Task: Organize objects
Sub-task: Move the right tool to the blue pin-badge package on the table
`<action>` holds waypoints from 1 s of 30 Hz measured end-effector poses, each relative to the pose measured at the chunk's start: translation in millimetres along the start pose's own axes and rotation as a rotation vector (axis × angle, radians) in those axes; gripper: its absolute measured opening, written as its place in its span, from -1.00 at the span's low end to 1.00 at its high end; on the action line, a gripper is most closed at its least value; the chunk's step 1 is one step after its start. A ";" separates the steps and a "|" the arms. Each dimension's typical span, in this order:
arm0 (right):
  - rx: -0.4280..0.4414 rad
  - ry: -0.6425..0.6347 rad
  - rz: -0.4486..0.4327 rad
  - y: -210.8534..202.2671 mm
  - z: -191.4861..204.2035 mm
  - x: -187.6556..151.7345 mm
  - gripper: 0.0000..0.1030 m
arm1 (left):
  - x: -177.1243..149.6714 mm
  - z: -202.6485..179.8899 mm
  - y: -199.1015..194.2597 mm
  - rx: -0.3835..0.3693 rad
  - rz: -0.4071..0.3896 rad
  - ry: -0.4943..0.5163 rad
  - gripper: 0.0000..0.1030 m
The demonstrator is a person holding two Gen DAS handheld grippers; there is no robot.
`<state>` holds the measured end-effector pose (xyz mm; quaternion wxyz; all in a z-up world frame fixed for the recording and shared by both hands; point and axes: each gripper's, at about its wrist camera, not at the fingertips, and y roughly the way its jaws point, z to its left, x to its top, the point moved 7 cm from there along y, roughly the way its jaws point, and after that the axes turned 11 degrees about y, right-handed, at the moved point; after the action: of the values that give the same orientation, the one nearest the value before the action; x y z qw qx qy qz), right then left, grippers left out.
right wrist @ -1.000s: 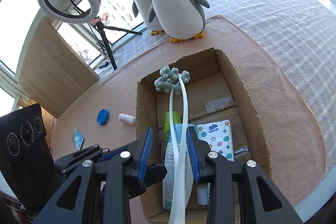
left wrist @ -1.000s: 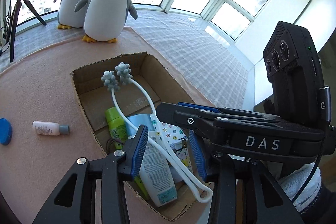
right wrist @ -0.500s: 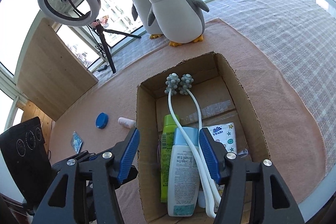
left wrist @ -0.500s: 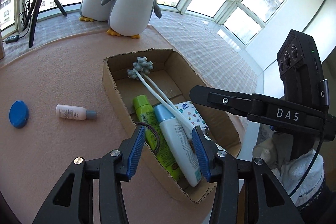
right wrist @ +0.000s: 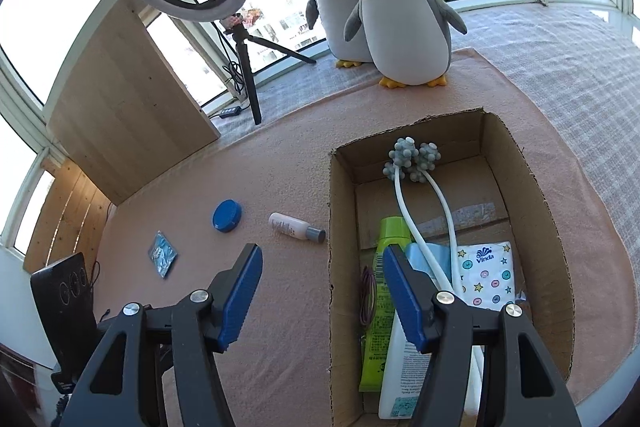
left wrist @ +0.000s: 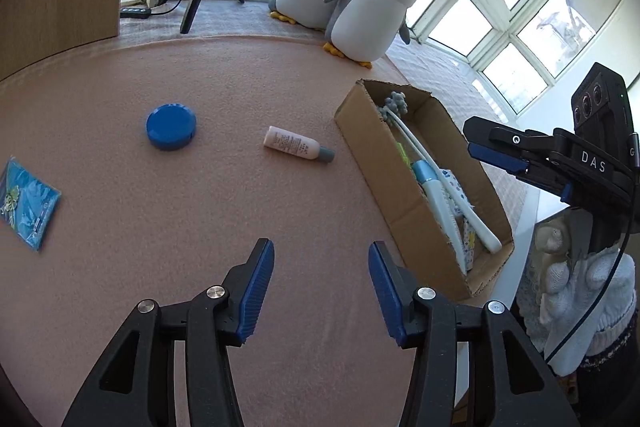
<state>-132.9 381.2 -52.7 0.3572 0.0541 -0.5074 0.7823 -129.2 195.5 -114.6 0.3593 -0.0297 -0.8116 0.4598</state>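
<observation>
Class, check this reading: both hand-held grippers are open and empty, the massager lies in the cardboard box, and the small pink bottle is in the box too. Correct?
One slip: the small pink bottle lies on the mat outside the cardboard box, as the right wrist view shows. The massager is inside, and the left hand-held gripper and right hand-held gripper are open and empty.
</observation>
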 end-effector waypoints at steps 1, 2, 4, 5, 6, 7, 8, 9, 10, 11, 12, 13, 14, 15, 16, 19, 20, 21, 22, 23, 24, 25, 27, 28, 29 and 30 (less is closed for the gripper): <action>0.000 -0.017 0.001 2.8 6.3 -1.3 0.14 | -5.7 9.8 -5.2 0.012 0.000 -0.020 0.05; 0.000 -0.033 0.002 5.8 12.6 -2.6 0.14 | -11.1 20.3 -9.3 0.025 0.000 -0.042 0.05; 0.007 -0.059 0.009 12.6 25.1 -5.1 0.15 | -22.6 41.3 -20.5 0.050 -0.006 -0.084 0.05; 0.012 -0.069 0.013 16.6 31.8 -7.3 0.15 | -28.0 52.1 -26.1 0.062 -0.011 -0.108 0.05; 0.017 -0.079 0.020 21.0 38.5 -9.8 0.15 | -33.1 61.8 -31.8 0.071 -0.017 -0.132 0.05; 0.024 -0.090 0.029 25.8 45.3 -12.6 0.15 | -38.6 71.0 -37.9 0.079 -0.023 -0.154 0.05; 0.033 -0.101 0.041 30.8 52.4 -16.2 0.15 | -43.6 79.5 -43.5 0.089 -0.030 -0.172 0.05; 0.046 -0.115 0.055 36.1 60.3 -20.6 0.15 | -48.5 88.2 -48.6 0.102 -0.037 -0.190 0.05; 0.055 -0.132 0.070 41.6 68.8 -25.2 0.16 | -54.1 96.0 -55.0 0.114 -0.043 -0.206 0.05; 0.057 -0.152 0.083 47.2 77.1 -29.9 0.16 | -60.1 104.2 -61.3 0.125 -0.048 -0.224 0.05; 0.059 -0.174 0.095 52.7 85.7 -34.2 0.16 | -65.9 111.8 -67.3 0.135 -0.054 -0.241 0.05; 0.062 -0.198 0.108 58.9 95.2 -39.4 0.16 | -71.7 118.6 -72.9 0.145 -0.057 -0.256 0.06; 0.064 -0.216 0.121 64.5 103.8 -43.7 0.16 | -77.7 125.1 -78.4 0.158 -0.060 -0.269 0.06; 0.067 -0.234 0.136 70.9 113.0 -48.4 0.16 | -83.3 131.4 -84.0 0.170 -0.063 -0.280 0.06; 0.070 -0.249 0.152 77.1 121.6 -52.5 0.16 | -88.6 137.2 -89.6 0.182 -0.067 -0.291 0.06; 0.073 -0.283 0.219 97.5 147.3 -64.7 0.25 | -104.6 153.3 -106.6 0.214 -0.084 -0.330 0.10; 0.076 -0.294 0.239 104.6 156.0 -69.4 0.27 | -109.9 157.5 -111.6 0.222 -0.091 -0.346 0.12; 0.082 -0.305 0.254 111.3 164.7 -73.3 0.28 | -115.3 162.1 -116.8 0.229 -0.097 -0.362 0.14; 0.087 -0.318 0.268 117.7 173.2 -76.7 0.28 | -121.2 166.4 -121.8 0.236 -0.102 -0.379 0.15; 0.087 -0.335 0.279 124.3 181.6 -80.5 0.28 | -127.3 170.6 -126.3 0.243 -0.106 -0.394 0.15; 0.084 -0.353 0.288 130.4 189.7 -85.5 0.28 | -132.6 174.1 -129.6 0.250 -0.107 -0.408 0.17; 0.084 -0.372 0.297 135.7 197.2 -90.8 0.28 | -139.0 179.0 -135.2 0.258 -0.108 -0.420 0.17; 0.086 -0.413 0.317 147.7 212.7 -102.1 0.29 | -148.8 185.8 -142.8 0.271 -0.113 -0.442 0.19; 0.084 -0.435 0.325 153.9 220.5 -107.2 0.29 | -153.7 189.2 -146.5 0.278 -0.115 -0.453 0.20; 0.081 -0.459 0.330 160.0 228.0 -112.1 0.30 | -158.2 192.3 -149.6 0.284 -0.117 -0.463 0.20; 0.077 -0.483 0.333 165.8 235.1 -116.0 0.30 | -162.3 195.6 -152.4 0.290 -0.120 -0.473 0.21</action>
<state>-214.3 88.8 -117.1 0.0905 0.1681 -0.5495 0.8134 -85.5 -95.5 -150.1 0.1871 0.1782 -0.7989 0.5431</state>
